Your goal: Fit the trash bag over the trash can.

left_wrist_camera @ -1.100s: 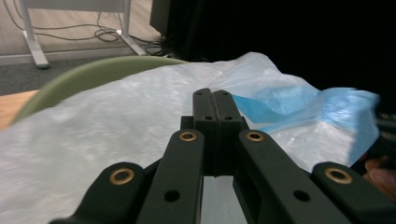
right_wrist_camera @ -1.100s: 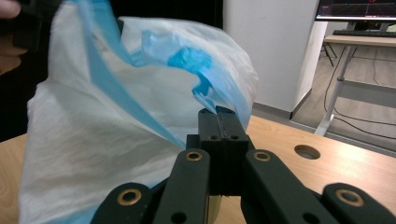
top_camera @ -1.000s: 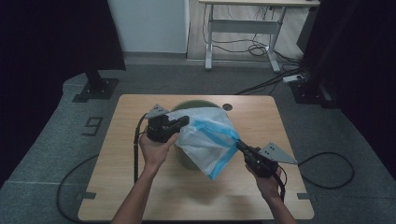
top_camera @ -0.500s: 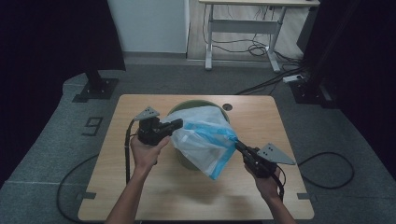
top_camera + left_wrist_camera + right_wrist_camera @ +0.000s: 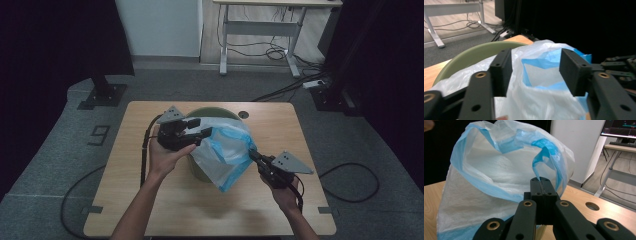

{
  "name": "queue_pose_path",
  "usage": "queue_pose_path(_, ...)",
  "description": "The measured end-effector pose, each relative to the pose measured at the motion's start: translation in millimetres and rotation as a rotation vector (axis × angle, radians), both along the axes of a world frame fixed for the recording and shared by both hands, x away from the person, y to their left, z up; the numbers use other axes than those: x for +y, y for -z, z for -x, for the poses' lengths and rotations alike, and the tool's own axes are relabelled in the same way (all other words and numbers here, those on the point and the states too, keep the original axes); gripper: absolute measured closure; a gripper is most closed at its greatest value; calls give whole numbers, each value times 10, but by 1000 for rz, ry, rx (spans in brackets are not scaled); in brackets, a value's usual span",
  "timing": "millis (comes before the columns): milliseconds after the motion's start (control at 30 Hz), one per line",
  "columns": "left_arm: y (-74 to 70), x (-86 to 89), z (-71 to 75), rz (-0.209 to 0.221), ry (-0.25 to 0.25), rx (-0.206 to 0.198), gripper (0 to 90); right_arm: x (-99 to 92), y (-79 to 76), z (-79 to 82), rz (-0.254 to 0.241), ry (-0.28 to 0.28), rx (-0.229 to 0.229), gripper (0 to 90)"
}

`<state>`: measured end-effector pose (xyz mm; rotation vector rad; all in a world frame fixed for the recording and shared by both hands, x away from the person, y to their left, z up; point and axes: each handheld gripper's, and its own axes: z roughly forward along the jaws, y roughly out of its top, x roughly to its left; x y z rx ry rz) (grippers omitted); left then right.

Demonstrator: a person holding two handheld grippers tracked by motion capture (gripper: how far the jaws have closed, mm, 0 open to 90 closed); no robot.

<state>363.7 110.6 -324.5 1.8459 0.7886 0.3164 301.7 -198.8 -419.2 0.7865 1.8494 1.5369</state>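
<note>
The right gripper (image 5: 541, 188) is clamping the bag (image 5: 225, 150) rim while the left gripper (image 5: 535, 72), jaws just opened, is releasing it over the bin (image 5: 474, 53); regrip next.

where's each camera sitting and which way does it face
High view: above the person's side, looking forward and down at the table; forearms, left gripper, right gripper.
Left gripper view: between open jaws, facing the bag and green bin.
Right gripper view: along shut jaws pinching the bag's rim.
All share the bag.
</note>
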Motion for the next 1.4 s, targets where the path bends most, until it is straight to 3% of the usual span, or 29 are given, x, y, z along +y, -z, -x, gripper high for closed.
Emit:
queue_pose_path(267,37,-115,-263,-27,53,43,325,3,-20,6,5,-14,-13,888)
queue_pose_path(433,63,-168,-367,-43,62,62,346,7,-21,0,3,-18,-16,888)
queue_pose_path(533,92,-208,-399,-66,61,76,440,10,-27,-2,4,-19,-20,888)
queue_pose_path(767,129,-263,-422,-82,52,98,807,6,-38,1,6,-16,-23,888)
queue_pose_path(867,120,-258,-409,-79,32,82,893,-1,-35,3,8,-13,-23,888)
queue_pose_path(1200,67,-50,-346,-11,-102,-13,900,-69,37,43,-7,10,-13,888)
queue_pose_path(1400,64,127,-303,37,-149,-24,900,-42,117,143,-8,-6,-4,888)
